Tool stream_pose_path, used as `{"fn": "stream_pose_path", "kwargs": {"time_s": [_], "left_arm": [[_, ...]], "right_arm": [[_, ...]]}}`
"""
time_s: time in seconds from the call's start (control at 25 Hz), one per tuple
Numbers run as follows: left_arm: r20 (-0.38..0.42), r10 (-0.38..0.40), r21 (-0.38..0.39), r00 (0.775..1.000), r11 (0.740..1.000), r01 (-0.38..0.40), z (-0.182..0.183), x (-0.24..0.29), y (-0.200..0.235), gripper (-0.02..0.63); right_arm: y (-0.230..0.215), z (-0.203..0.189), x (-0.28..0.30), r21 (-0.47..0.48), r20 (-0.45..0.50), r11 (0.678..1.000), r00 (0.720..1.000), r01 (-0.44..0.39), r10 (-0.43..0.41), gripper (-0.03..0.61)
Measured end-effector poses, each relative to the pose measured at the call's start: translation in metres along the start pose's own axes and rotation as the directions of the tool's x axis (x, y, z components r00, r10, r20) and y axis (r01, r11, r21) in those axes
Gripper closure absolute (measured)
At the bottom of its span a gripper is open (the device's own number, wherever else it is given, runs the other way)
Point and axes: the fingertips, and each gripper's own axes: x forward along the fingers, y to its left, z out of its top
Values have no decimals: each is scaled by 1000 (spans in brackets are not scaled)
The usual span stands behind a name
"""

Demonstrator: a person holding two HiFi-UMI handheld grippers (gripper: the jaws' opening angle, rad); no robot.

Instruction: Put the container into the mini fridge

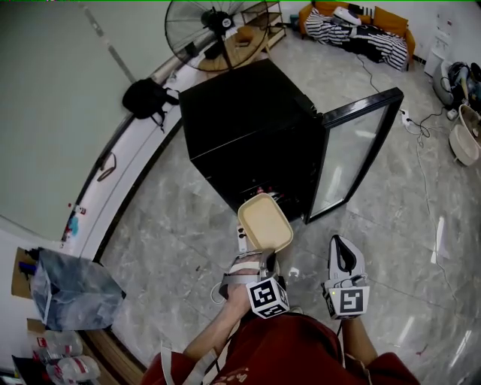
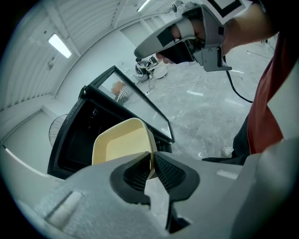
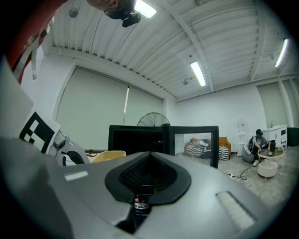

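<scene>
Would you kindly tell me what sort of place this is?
Probably an office or studio room furnished like a lounge: a mini fridge on a tiled floor, a standing fan, an orange sofa, and strip lights overhead.

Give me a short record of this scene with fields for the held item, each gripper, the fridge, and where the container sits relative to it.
Held item: cream container, empty
Left gripper: jaws shut on the container's rim
Right gripper: jaws together, nothing between them
Mini fridge: black, glass door open
Container position: in front of the fridge's opening, not yet inside
</scene>
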Motion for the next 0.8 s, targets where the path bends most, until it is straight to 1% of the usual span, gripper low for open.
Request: {"fn": "stream_pose_path", "kwargs": {"time_s": [0.24,0.48,0.6,0.72,0.8], "left_arm": [[22,-30,1,999,1000,30,-5,34,44,575],[39,-60,8,997,998,59,-15,65,87,575],[47,-73,17,996,997,73,-23,81,102,575],[60,-89,30,994,996,87,-28,94,116,575],[68,-97,39,993,995,94,-33,102,125,575]], "right_arm": [[1,-4,52,0,-43,1000,999,15,-15,578],[9,-2,111,-2,-43,1000,999,21,-21,578],[14,-4,134,-5,-49,1000,998,26,-26,578],[15,-9,153,-11,-63,999,997,47,-48,578],[17,-9,165,-21,-55,998,997,60,-61,578]]}}
